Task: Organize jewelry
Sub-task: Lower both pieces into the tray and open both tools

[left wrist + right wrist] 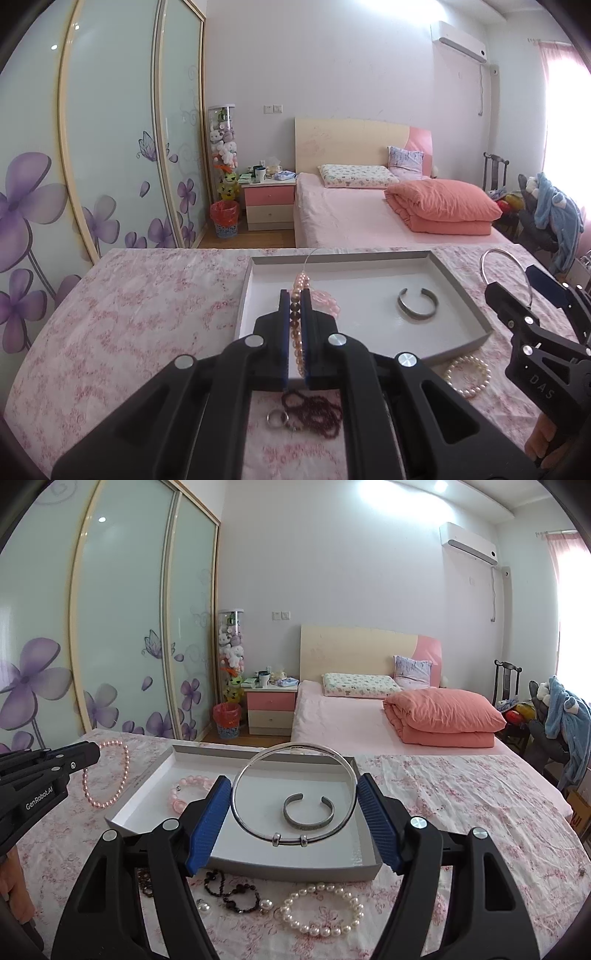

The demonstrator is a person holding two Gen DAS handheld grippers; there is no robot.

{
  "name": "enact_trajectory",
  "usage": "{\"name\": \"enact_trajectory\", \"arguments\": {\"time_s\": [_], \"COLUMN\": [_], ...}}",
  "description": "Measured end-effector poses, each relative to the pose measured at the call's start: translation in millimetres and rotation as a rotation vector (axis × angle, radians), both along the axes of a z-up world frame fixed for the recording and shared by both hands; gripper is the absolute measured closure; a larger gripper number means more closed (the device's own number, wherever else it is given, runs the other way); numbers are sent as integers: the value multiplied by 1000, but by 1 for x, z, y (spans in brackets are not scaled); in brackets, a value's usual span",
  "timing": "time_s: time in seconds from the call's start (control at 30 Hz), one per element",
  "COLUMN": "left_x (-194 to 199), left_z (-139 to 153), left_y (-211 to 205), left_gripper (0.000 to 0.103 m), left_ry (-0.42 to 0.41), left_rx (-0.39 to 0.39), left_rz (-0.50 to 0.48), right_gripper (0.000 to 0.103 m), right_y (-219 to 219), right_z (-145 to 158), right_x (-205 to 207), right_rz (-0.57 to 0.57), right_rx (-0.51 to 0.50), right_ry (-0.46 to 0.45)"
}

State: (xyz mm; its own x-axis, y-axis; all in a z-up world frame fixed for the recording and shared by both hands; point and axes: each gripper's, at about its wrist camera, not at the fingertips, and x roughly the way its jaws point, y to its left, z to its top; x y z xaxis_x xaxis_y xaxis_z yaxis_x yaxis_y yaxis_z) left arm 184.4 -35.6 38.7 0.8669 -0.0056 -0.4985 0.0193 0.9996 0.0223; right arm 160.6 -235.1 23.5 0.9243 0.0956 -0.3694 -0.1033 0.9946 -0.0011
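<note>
**Both tongs loaded above the jewelry tray**

Your left gripper is clamped almost fully shut on a pink pearl strand, which runs up between the blue pads. From the right camera, the strand hangs as a loop off the left tip, over the cloth left of the tray.

Your right gripper stands wide, its two pads pressing the sides of a large silver bangle. The bangle is held upright above the tray, with two small sliding beads on its lower edge.

Below both sits a shallow grey tray with a white floor, on a pink floral cloth. Inside it lie an open silver cuff, near the middle, and a pale pink bead bracelet, toward the left.

On the cloth, just in front of the tray, lie a white pearl bracelet, dark bead strings and a small silver ring.

A bed stands behind the table.
</note>
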Motion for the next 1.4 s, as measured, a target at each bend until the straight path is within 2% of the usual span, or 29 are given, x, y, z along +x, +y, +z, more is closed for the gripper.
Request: {"name": "enact_trajectory", "arguments": {"time_s": [0.4, 0.83, 1.1, 1.3, 1.4], "left_x": [59, 110, 112, 92, 78], "left_z": [-19, -50, -52, -38, -33], "left_y": [-16, -23, -15, -7, 1], "left_gripper": [97, 96, 93, 92, 88], "left_ry": [30, 97, 106, 80, 72], "left_rx": [46, 24, 23, 25, 18], "left_rz": [-5, -36, -4, 10, 16], "right_gripper": [33, 32, 31, 31, 31], "right_y": [-3, 1, -7, -12, -12], "right_z": [-25, -52, -43, -35, -32], "right_x": [50, 95, 80, 60, 46], "right_rz": [-6, 21, 15, 12, 14], "right_rx": [-11, -4, 19, 24, 24], "right_ry": [66, 199, 189, 181, 179]}}
